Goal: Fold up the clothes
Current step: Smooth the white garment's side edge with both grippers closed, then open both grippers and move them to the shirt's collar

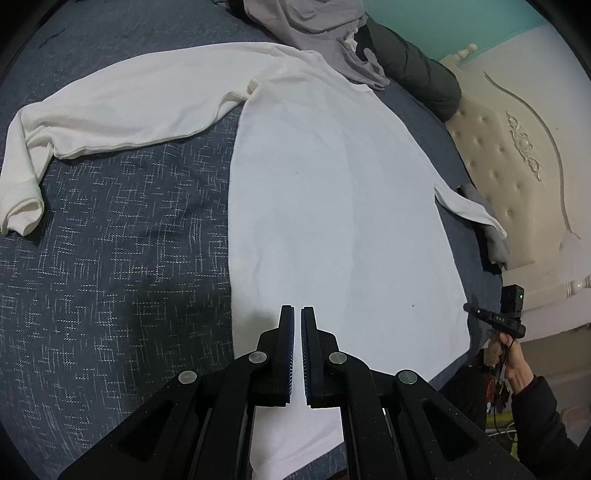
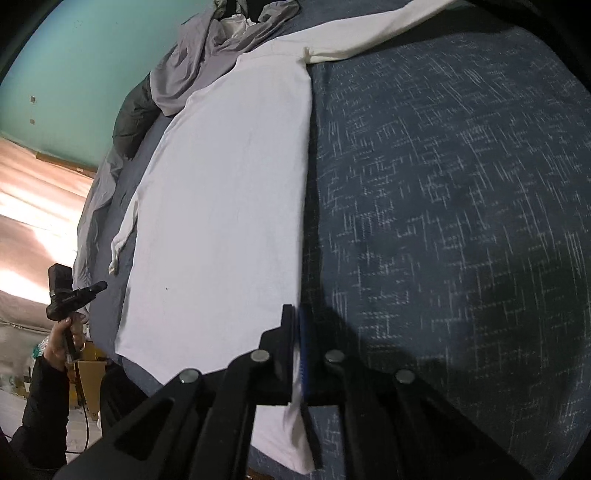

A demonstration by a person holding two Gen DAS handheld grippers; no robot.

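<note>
**Trainee:** What is shown in the left wrist view?

**Instructor:** A white long-sleeved knit shirt (image 1: 332, 203) is laid flat on the dark blue patterned bed cover (image 1: 110, 277), with its hem nearest the camera. One long white sleeve (image 1: 110, 99) is spread out to the side and bent at the cuff. The left claw (image 1: 297, 314) is held above the hem with its jaws drawn narrow. No cloth is seen pinched between them. A crumpled grey garment (image 1: 314, 29) and a dark green padded jacket (image 1: 417, 70) are piled at the collar end, and the grey one overlaps the shoulder.

**Trainee:** And in the right wrist view?

**Instructor:** The right claw (image 2: 297, 314) is closed on the side edge of the shirt near the hem. White fabric is seen clamped between the blue pads and hanging below them.

**Trainee:** What could go wrong from here?

**Instructor:** Only one corner appears to be gripped. If the shirt is lifted by it alone, the body is likely to be dragged askew and the fold line lost. The thin edge may be pulled out of the pads if tension is applied sharply. The grey garment may be carried along, since it rests on the shoulder. The spread sleeve could be trapped under the fold.
</note>
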